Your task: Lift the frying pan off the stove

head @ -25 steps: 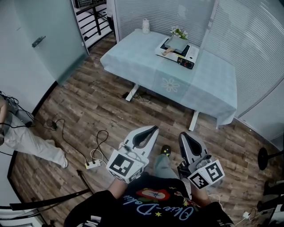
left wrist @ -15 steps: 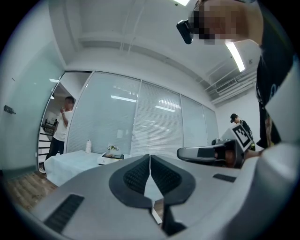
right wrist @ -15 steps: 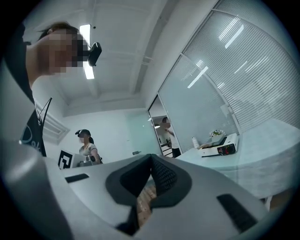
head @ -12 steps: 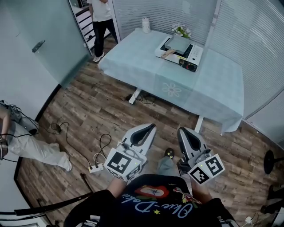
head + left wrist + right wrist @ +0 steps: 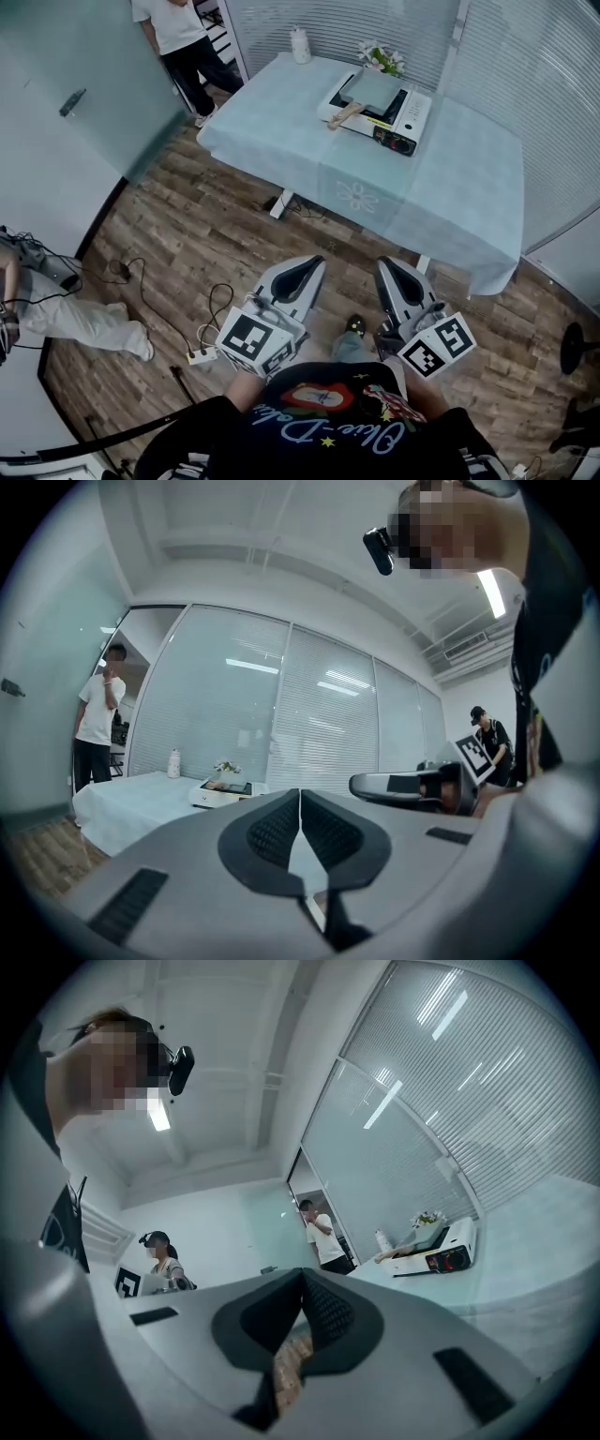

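A square grey frying pan (image 5: 373, 90) with a wooden handle sits on a white portable stove (image 5: 405, 120) on the far side of a pale blue table (image 5: 441, 197). The stove (image 5: 223, 793) shows small and far off in the left gripper view, and the stove (image 5: 433, 1251) shows again in the right gripper view. My left gripper (image 5: 302, 274) and right gripper (image 5: 394, 283) are held close to my body above the wooden floor, well short of the table. Both are shut with nothing between their jaws.
A person in a white shirt (image 5: 173, 37) stands by the table's far left corner. A second person's legs (image 5: 70, 319) are at the left, near cables and a power strip (image 5: 199, 355) on the floor. A white bottle (image 5: 300, 45) and flowers (image 5: 382, 58) stand on the table.
The view has drawn closer to the table, and the standing person in the white shirt has come into sight at the top left. Both grippers keep their place near my body.
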The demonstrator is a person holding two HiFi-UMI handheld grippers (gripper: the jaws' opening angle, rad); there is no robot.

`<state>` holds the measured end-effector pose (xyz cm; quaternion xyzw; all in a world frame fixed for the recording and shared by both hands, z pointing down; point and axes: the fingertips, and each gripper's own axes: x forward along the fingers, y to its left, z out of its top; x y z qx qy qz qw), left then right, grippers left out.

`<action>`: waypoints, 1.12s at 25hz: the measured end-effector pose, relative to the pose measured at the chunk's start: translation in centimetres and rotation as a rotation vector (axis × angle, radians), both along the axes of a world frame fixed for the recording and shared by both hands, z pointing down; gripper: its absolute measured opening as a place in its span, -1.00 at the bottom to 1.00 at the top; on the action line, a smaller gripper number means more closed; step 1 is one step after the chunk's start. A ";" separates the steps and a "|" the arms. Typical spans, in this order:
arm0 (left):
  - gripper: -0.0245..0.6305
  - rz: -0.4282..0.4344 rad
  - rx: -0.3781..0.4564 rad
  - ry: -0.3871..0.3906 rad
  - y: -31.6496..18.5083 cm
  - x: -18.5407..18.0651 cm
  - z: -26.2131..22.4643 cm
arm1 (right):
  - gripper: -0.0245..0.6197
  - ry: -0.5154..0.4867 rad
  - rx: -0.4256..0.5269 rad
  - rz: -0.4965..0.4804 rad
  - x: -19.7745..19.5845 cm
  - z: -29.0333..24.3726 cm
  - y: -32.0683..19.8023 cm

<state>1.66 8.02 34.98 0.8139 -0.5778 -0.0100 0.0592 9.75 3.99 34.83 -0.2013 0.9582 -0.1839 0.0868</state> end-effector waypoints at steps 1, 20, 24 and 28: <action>-0.91 -0.012 -0.007 -0.001 -0.6 -0.2 0.1 | -0.92 -0.002 -0.006 -0.009 -0.1 0.0 -0.8; -0.91 -0.087 -0.011 -0.026 -12.5 0.8 -0.6 | -0.92 -0.027 -0.036 -0.052 0.7 0.1 -13.4; -0.91 -0.102 -0.019 -0.036 -13.9 0.7 -0.5 | -0.92 -0.026 -0.050 -0.065 0.7 0.6 -14.9; -0.91 -0.108 -0.034 -0.040 -15.0 0.5 0.1 | -0.92 -0.033 -0.065 -0.062 0.8 1.0 -16.2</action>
